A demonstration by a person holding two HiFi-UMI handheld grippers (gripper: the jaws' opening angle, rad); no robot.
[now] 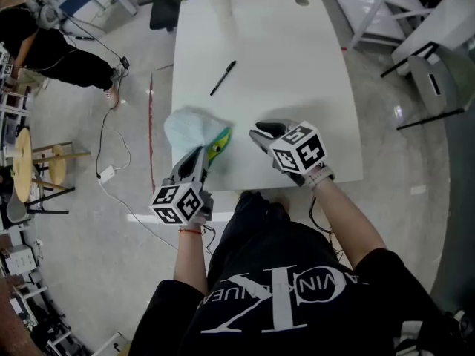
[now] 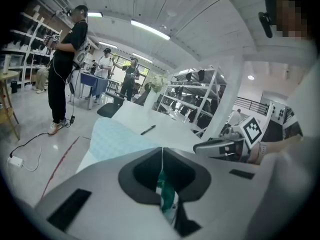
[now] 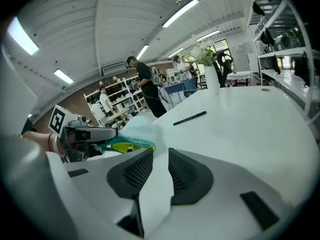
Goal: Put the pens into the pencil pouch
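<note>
Pouch: pencil pouch (image 1: pixel 191 128) sits at the near-left edge of the table (image 1: pixel 297 87), pale blue w/ a fine grid-weave texture, soft and slumped.
Pouch mouth: faces the R side, teal rim w/ yellow-green lining showing; can't tell what's inside.
L gripper: L gripper (image 1: pixel 202 154) has its jaws clamped together on the pouch's teal-green edge, and the fabric shows pinched between the dark pads in the left gripper view (image 2: pixel 162 151).
R gripper: R gripper (image 1: pixel 267 130) is near the pouch mouth, just to its R, not touching. Jaws stand apart w/ nothing between them, only bare tabletop in the gap; the ribbed dark pads are clear in the right gripper view (image 3: pixel 161 156).
Pen: one pen (image 1: pixel 223 77), slim, black, lies flat on the tabletop well beyond the pouch, outside it, angled diagonally.
Table: white, smooth, rounded corners.
Far end: tall white vase (image 1: pixel 220 6) w/ a pale bouquet, upright by the far edge.
</note>
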